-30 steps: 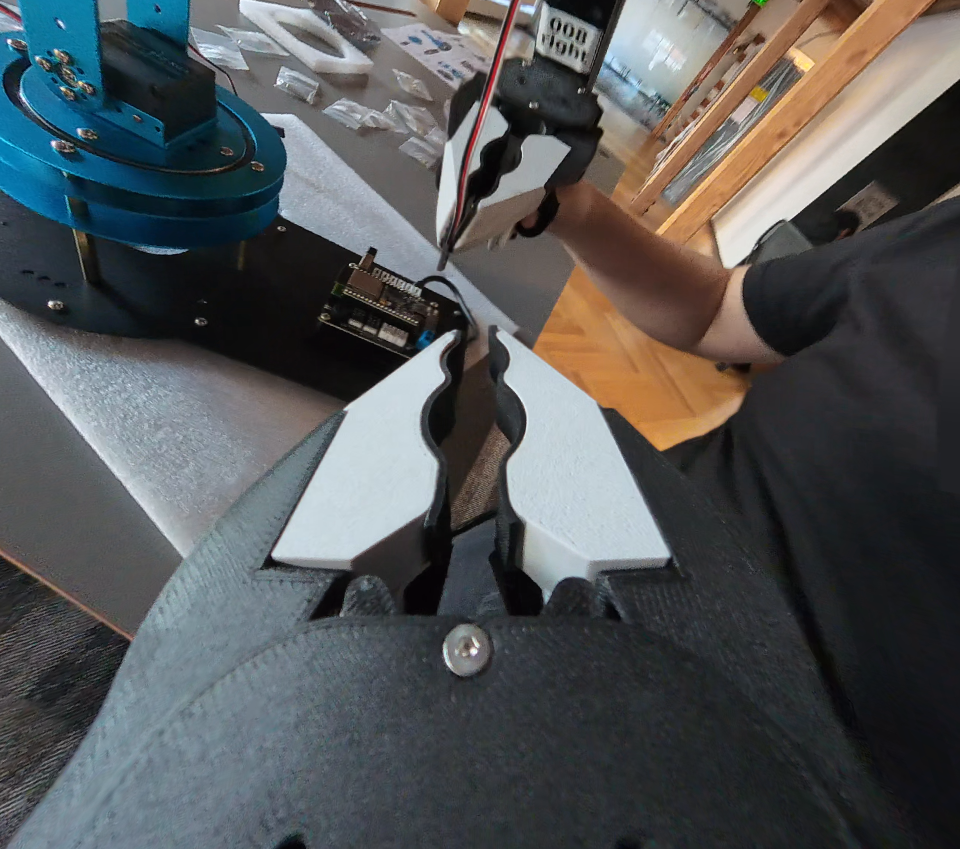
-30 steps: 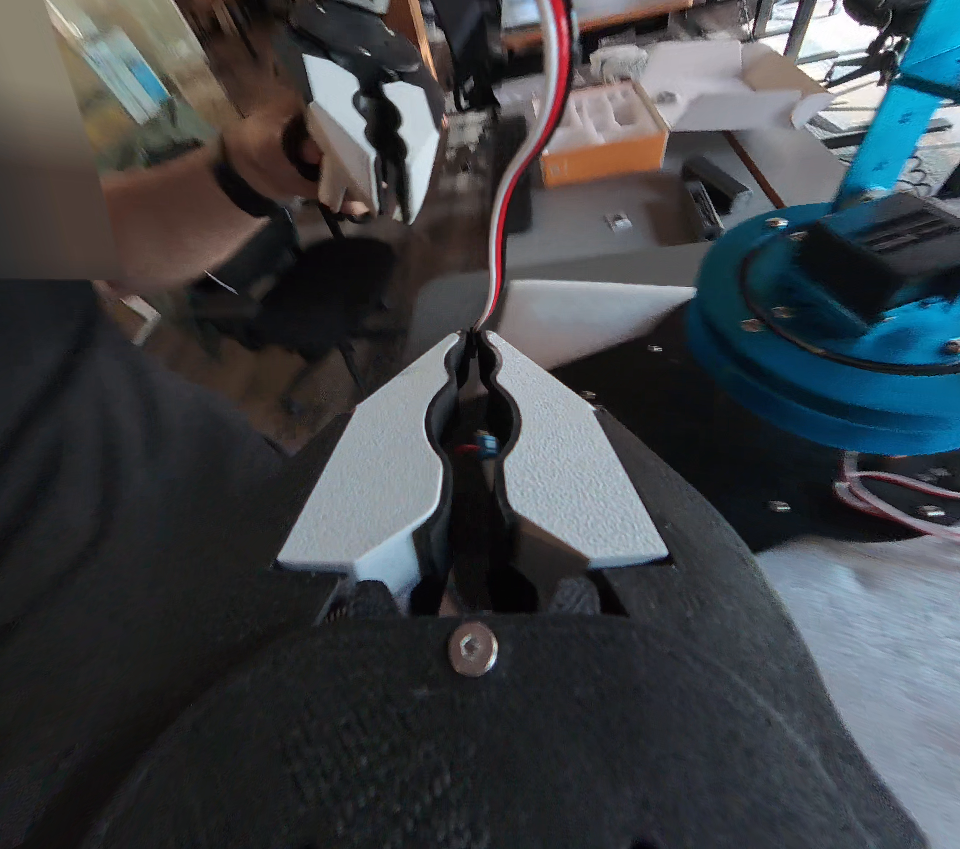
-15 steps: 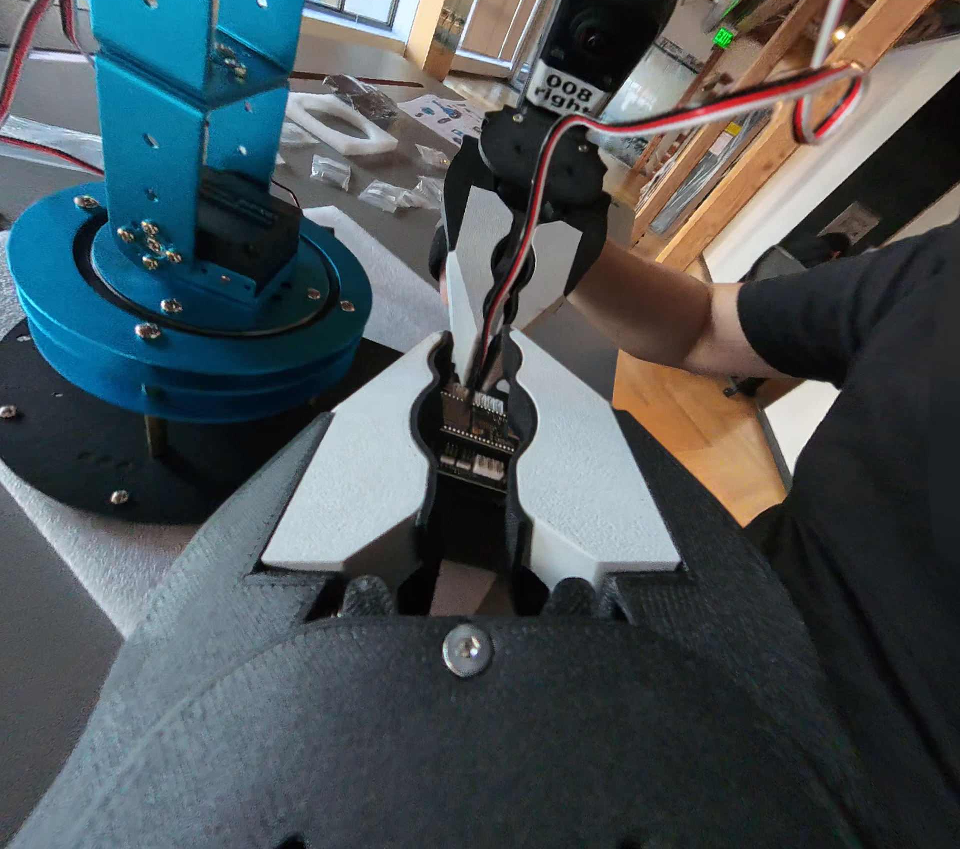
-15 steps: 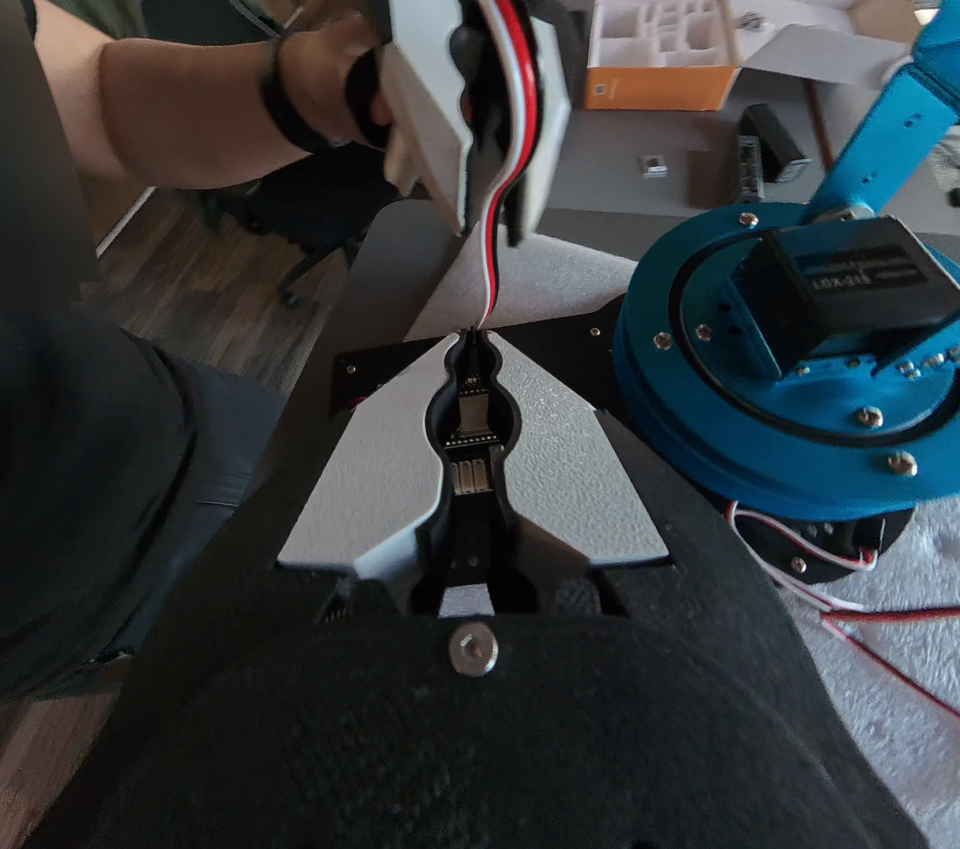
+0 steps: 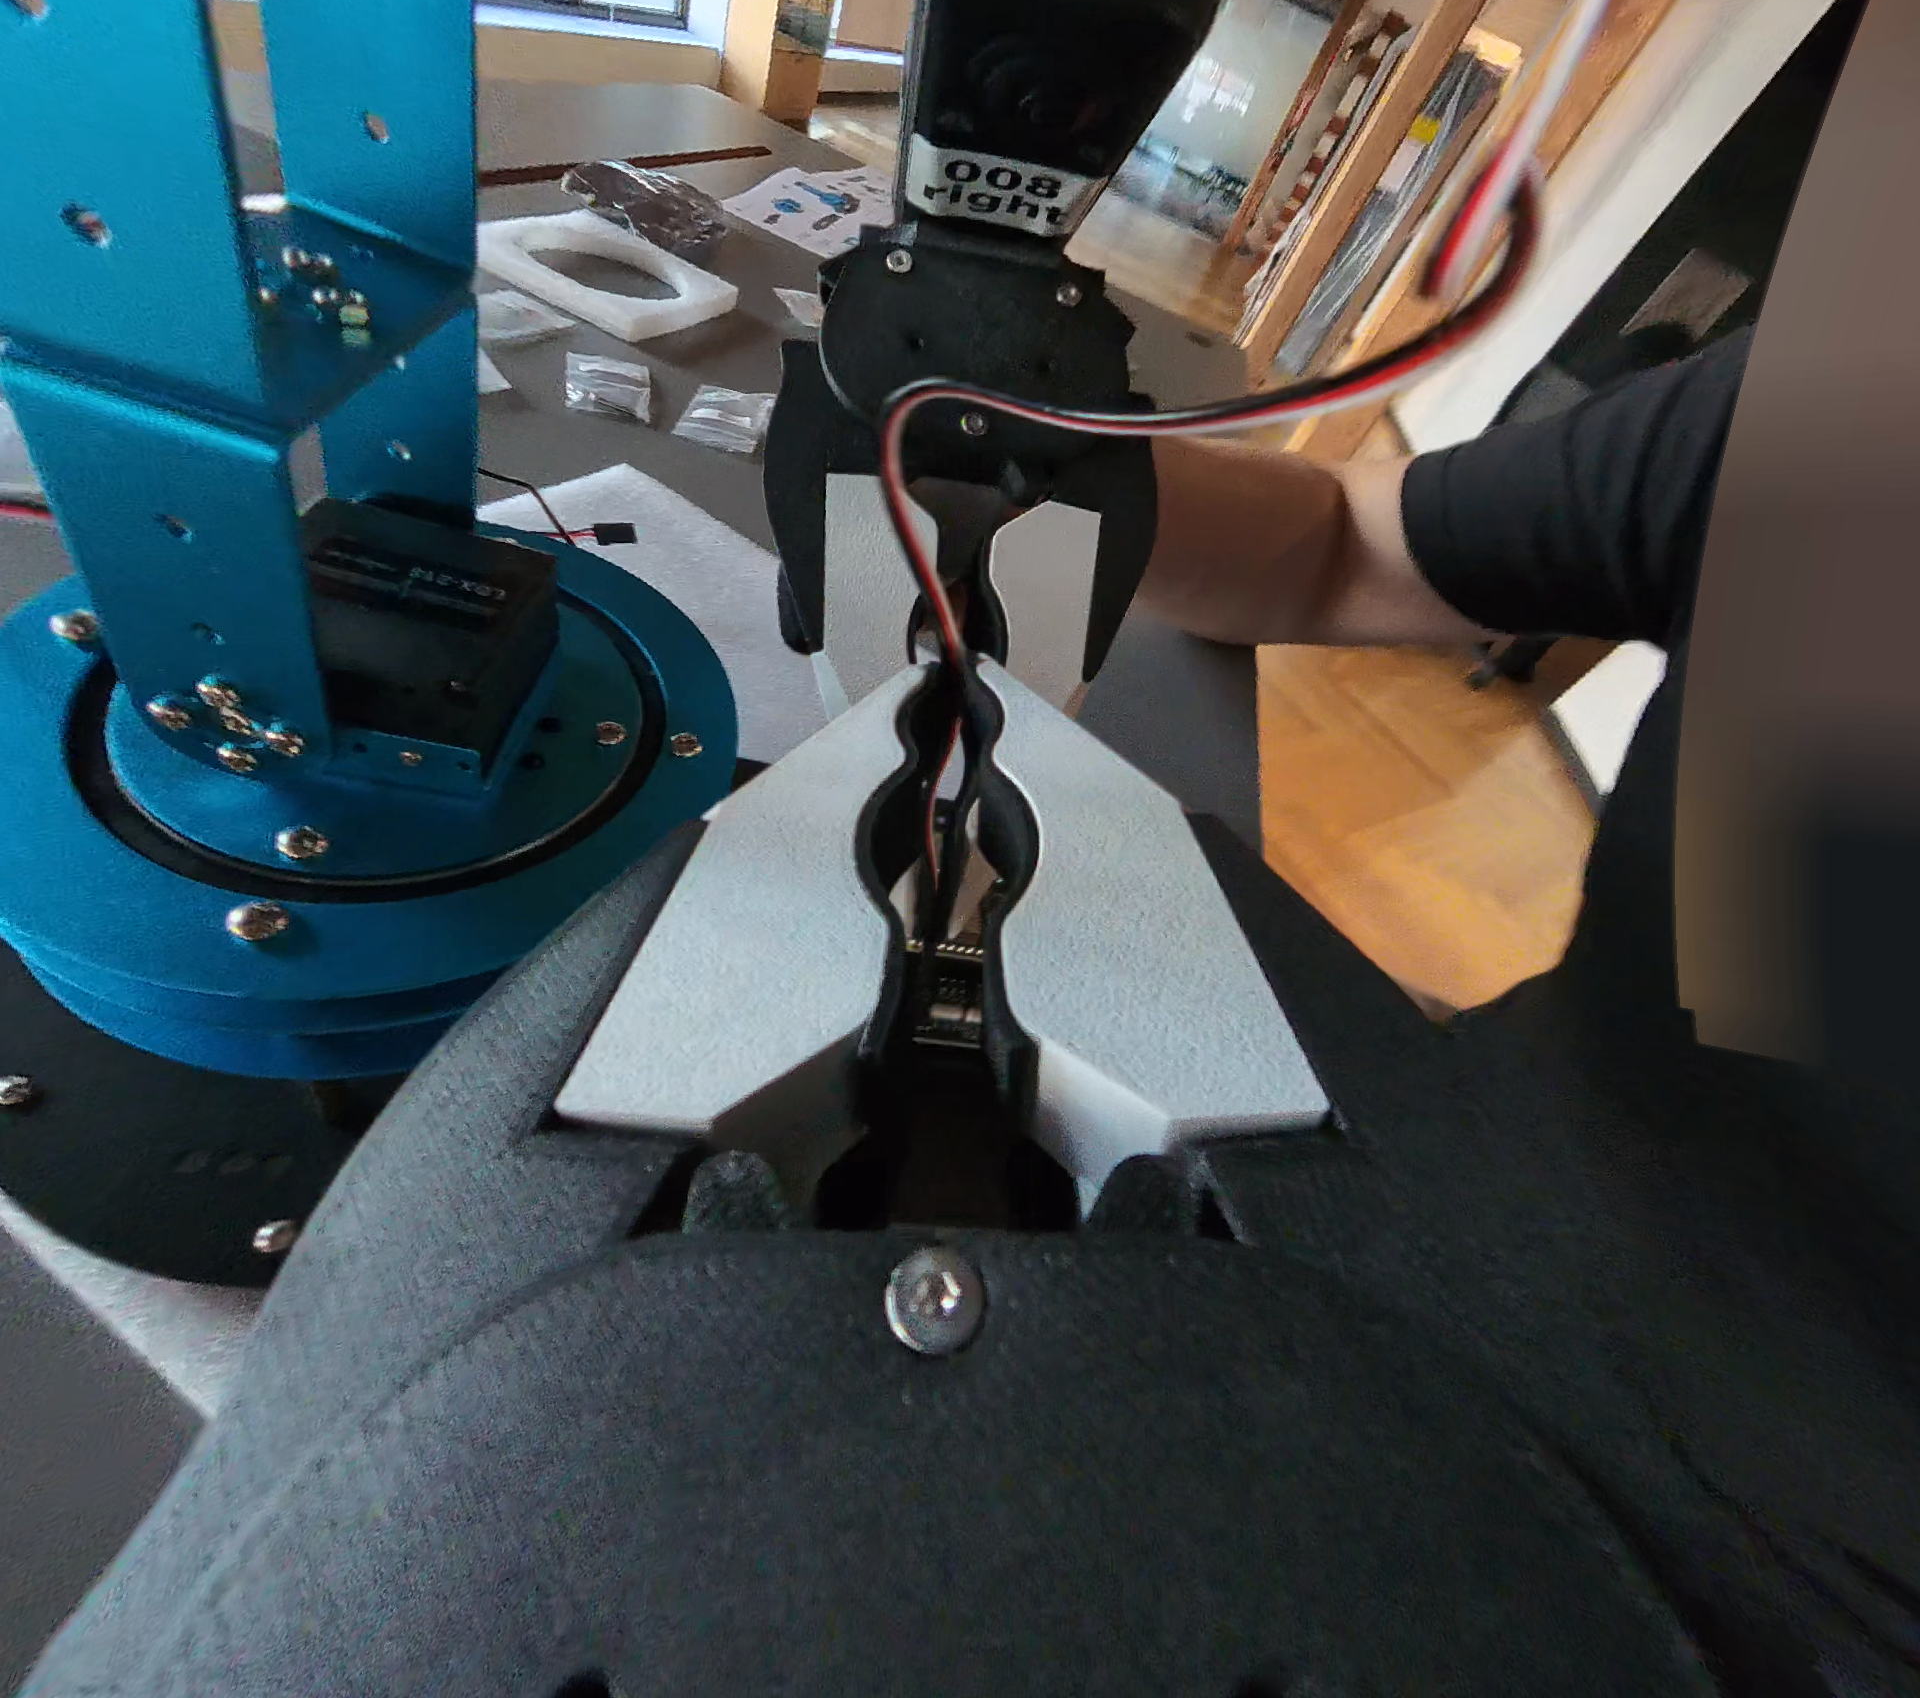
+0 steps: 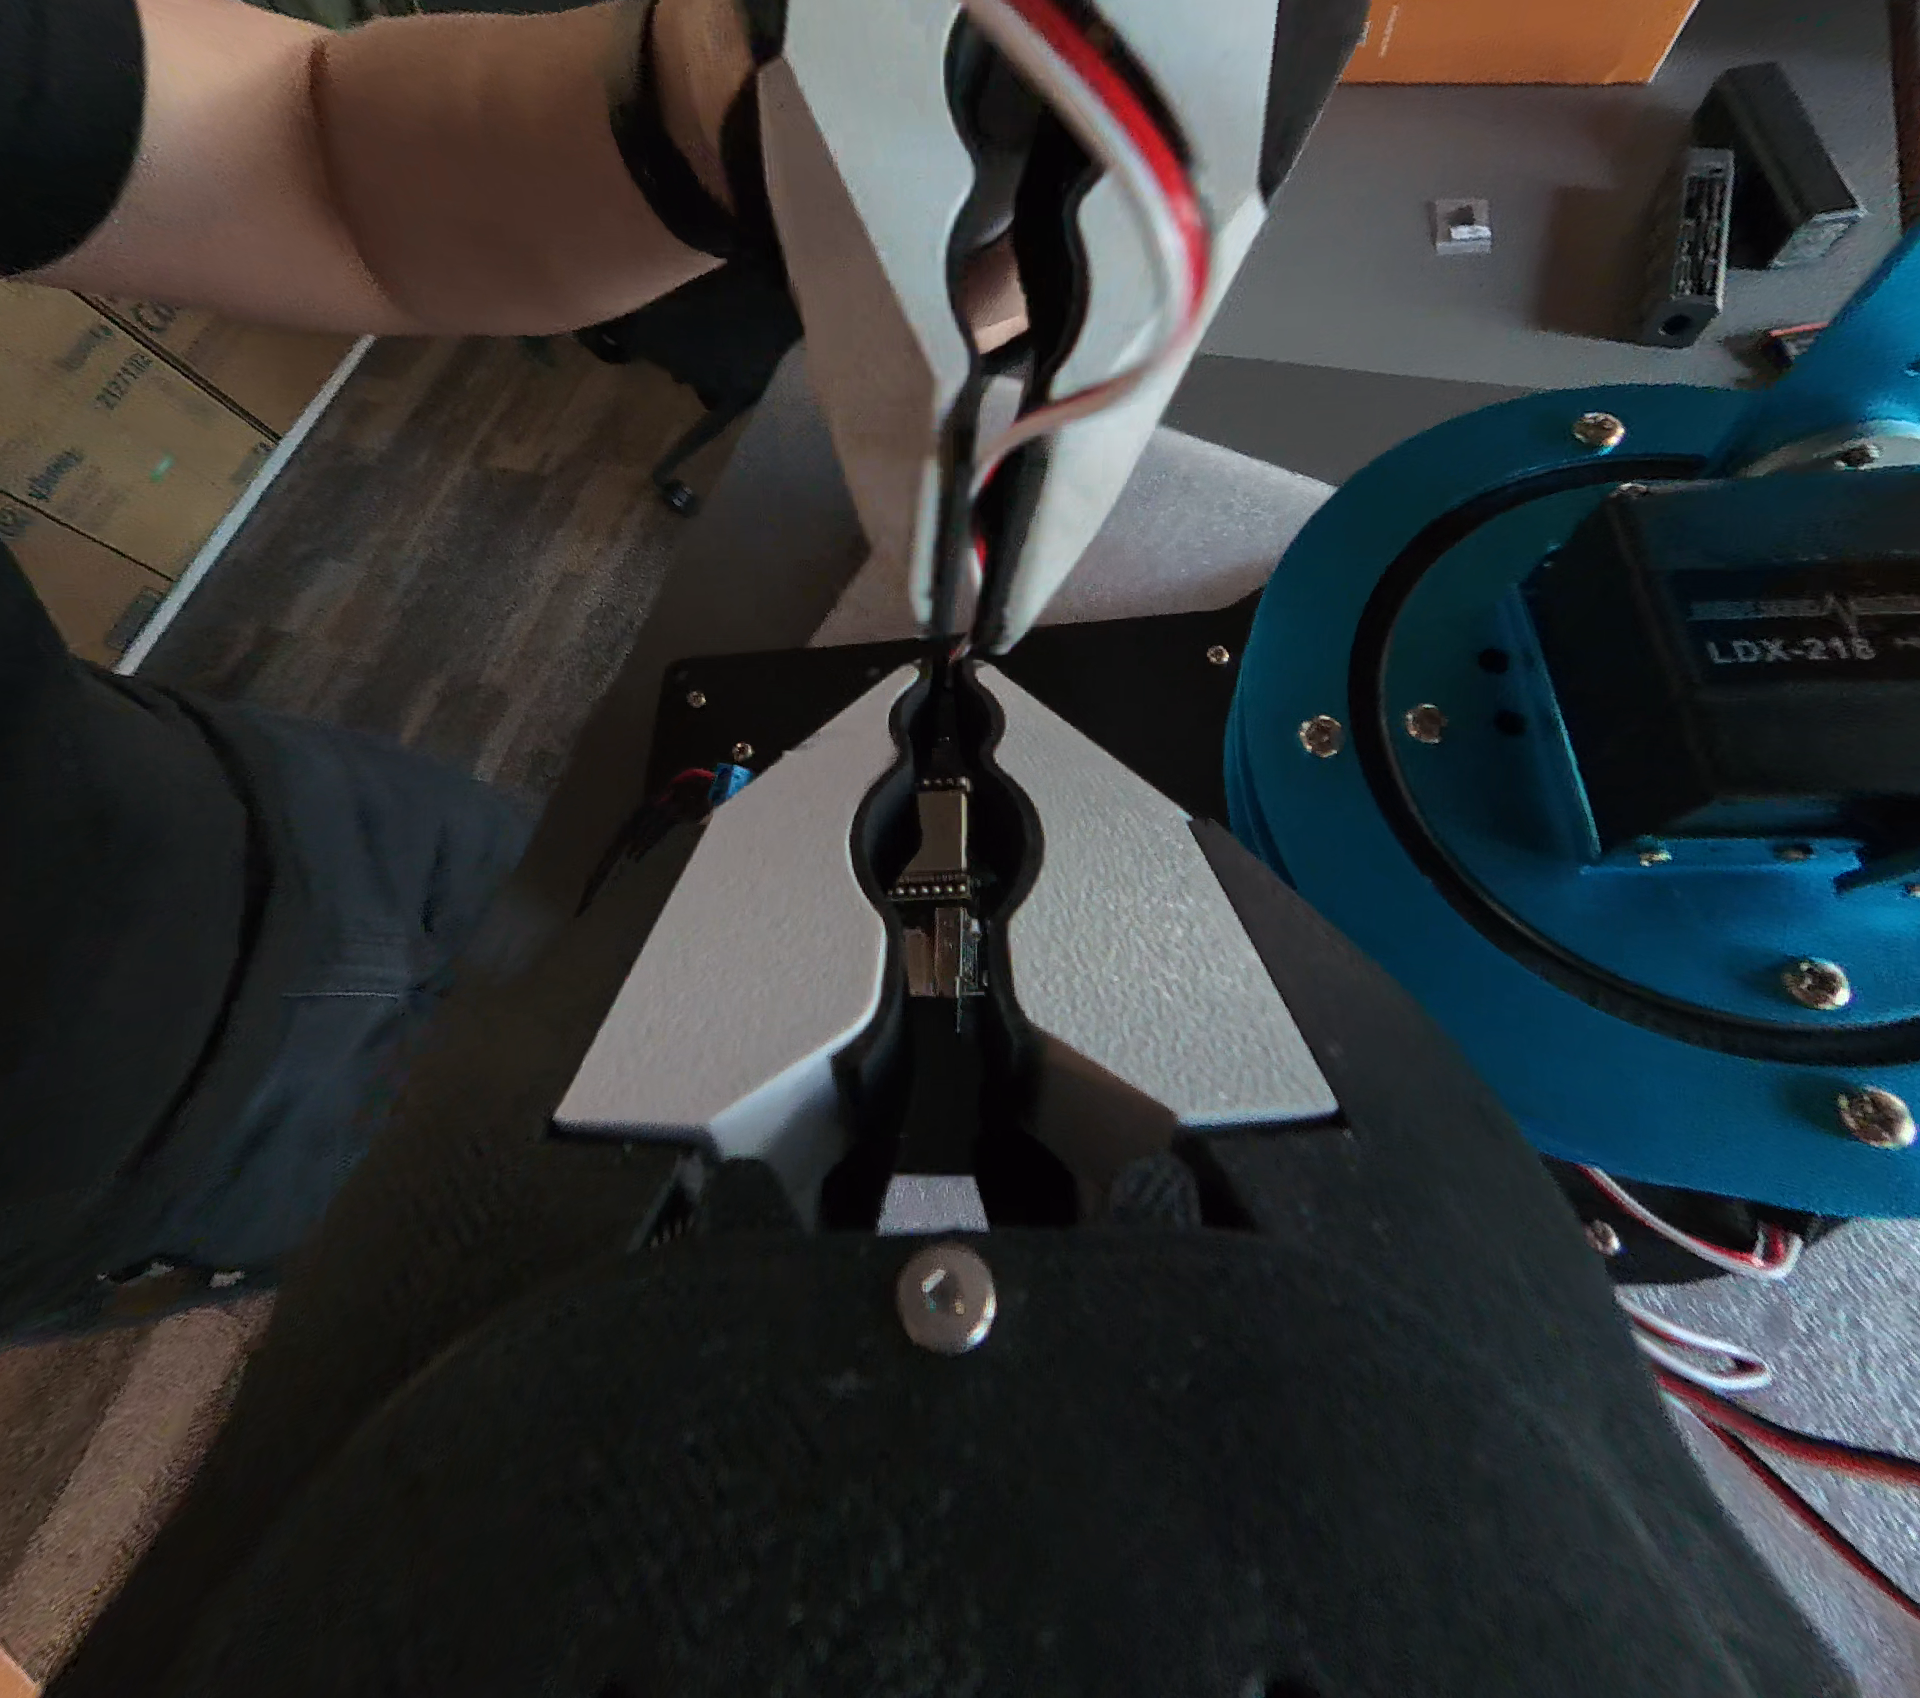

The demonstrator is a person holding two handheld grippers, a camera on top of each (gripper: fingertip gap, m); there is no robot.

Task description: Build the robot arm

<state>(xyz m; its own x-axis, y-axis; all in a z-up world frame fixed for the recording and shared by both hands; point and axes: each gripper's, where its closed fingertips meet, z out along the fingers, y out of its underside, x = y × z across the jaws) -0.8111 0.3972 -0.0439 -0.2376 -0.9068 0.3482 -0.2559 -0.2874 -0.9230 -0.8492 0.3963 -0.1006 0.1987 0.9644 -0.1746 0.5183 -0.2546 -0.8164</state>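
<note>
Grey tabletop [image 6: 1403, 318] carries a blue turntable base [image 6: 1558, 973] at three o'clock, while right gripper [image 6: 948, 661] and left gripper [image 5: 948, 692], both clamped, steady one servo cable [image 6: 1101, 90] above a circuit board [image 6: 940, 879].

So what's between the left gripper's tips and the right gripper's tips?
Only the red, white and black ribbon cable: it runs from the left gripper straight into the right gripper, tips almost meeting. Both wrist views show it.

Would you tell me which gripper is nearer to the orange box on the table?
Left. The left gripper stands tip to tip with the right gripper, on the side toward the orange box; the right gripper is on the far side from it.
</note>
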